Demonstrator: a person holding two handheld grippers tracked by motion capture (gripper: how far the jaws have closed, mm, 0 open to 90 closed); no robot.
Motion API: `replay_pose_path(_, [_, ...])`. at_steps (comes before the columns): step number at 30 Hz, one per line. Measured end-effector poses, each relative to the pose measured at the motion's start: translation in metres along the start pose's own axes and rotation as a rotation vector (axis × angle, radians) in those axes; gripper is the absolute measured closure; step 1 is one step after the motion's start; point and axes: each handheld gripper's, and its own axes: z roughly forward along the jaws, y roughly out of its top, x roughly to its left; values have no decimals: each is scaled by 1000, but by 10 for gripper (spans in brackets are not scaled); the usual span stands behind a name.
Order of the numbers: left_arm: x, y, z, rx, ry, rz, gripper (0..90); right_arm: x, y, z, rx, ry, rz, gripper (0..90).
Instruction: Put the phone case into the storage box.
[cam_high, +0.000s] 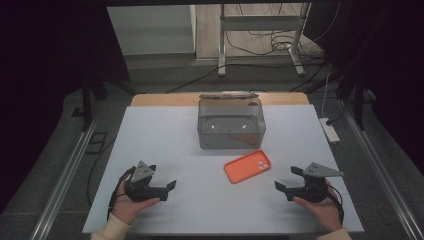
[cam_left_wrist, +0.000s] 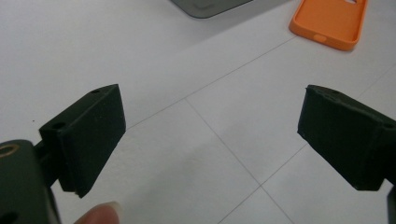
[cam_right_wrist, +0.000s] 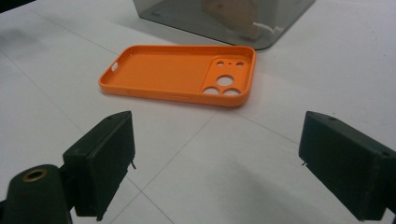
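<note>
Orange silicone phone case (cam_high: 247, 166) lies inside-up on the white tabletop (cam_high: 165, 140), just in front of the smoky clear plastic box (cam_high: 231, 125), approx. midway btwn grippers. Left gripper (cam_high: 169, 187): jaws spread, nothing btwn. Right gripper (cam_high: 282, 186): jaws spread, empty, aimed at case.

White table (cam_high: 150, 135): orange case (cam_high: 247, 166), grey box (cam_high: 231, 125).

Matt orange plastic phone case (cam_right_wrist: 180, 74); smoky translucent plastic box (cam_high: 231, 124); smooth white table (cam_high: 165, 145).
</note>
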Motion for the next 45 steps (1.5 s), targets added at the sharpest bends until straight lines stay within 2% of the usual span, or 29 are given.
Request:
replay_pose_path(8, [1,1,-3,6,-9,-12,80,-5,2,6,4,8,11,108])
replay_pose_path(10, [1,5,-5,12,-12,-11,84,-3,4,9,-1,28,23,108])
replay_pose_path(13, [-1,7,-8,1,-16,-4,84,0,7,10,-6,33,3,108])
replay_pose_path(18, [-2,8,-11,-12,-15,0,83,1,7,10,-4,29,0,110])
replay_pose_path(26, [-2,15,-7,-22,-21,-2,84,0,6,12,7,22,-10,113])
replay_pose_path(33, [-8,23,-4,-27,-34,18,85,2,6,10,9,21,-23,116])
replay_pose_path(45, [-14,34,3,-39,-59,31,85,1,5,11,16,10,-12,119])
